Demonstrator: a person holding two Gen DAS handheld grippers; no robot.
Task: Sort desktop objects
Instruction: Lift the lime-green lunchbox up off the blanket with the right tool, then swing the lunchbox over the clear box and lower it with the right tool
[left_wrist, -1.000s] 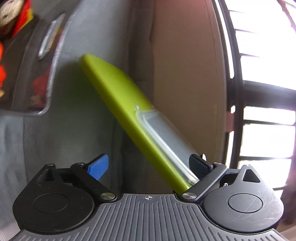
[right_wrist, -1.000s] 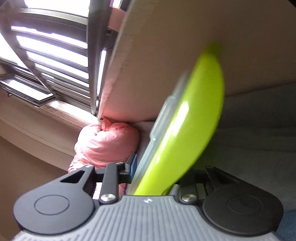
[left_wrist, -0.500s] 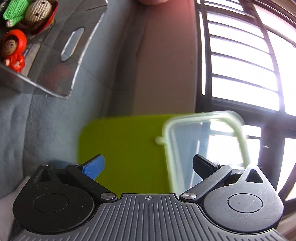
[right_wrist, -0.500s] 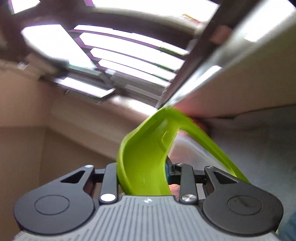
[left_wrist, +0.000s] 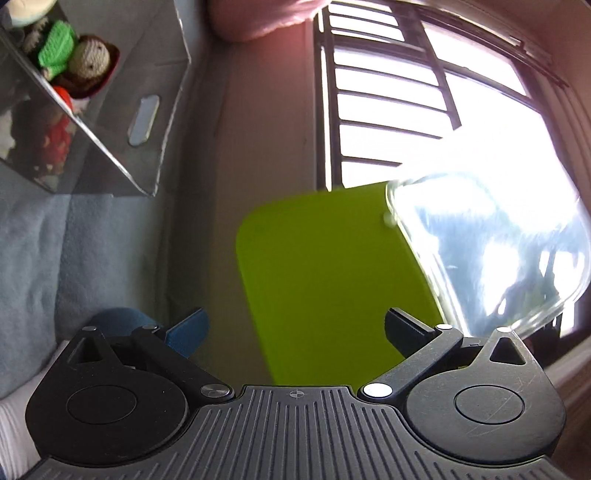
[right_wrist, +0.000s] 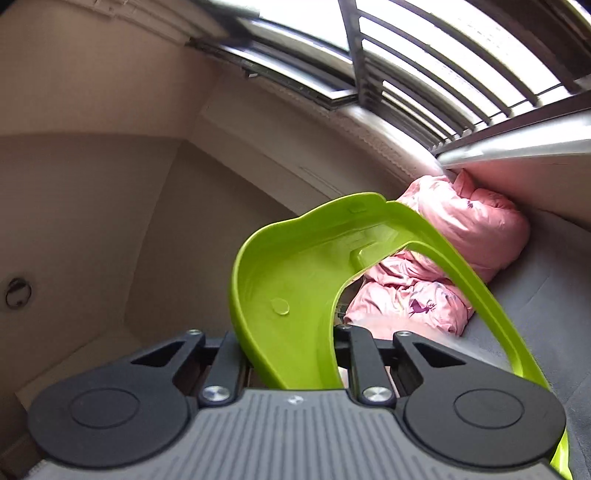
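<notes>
Barred windows (left_wrist: 388, 92) are seen behind a grey blanket (left_wrist: 33, 240). A lime-green lid (right_wrist: 295, 295) with a clear window is pinched upright, off the blanket, by the right hand-held gripper (right_wrist: 291, 343), whose jaws have just been closing. The left hand-held gripper (left_wrist: 295, 328) is spread wide with nothing gripped.

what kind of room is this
Probably a lived-in room at home, perhaps a bedroom or window nook. A barred window lets in daylight, a pink quilted bundle lies on grey fabric beneath it, and a clear box holds small knitted toys.
</notes>
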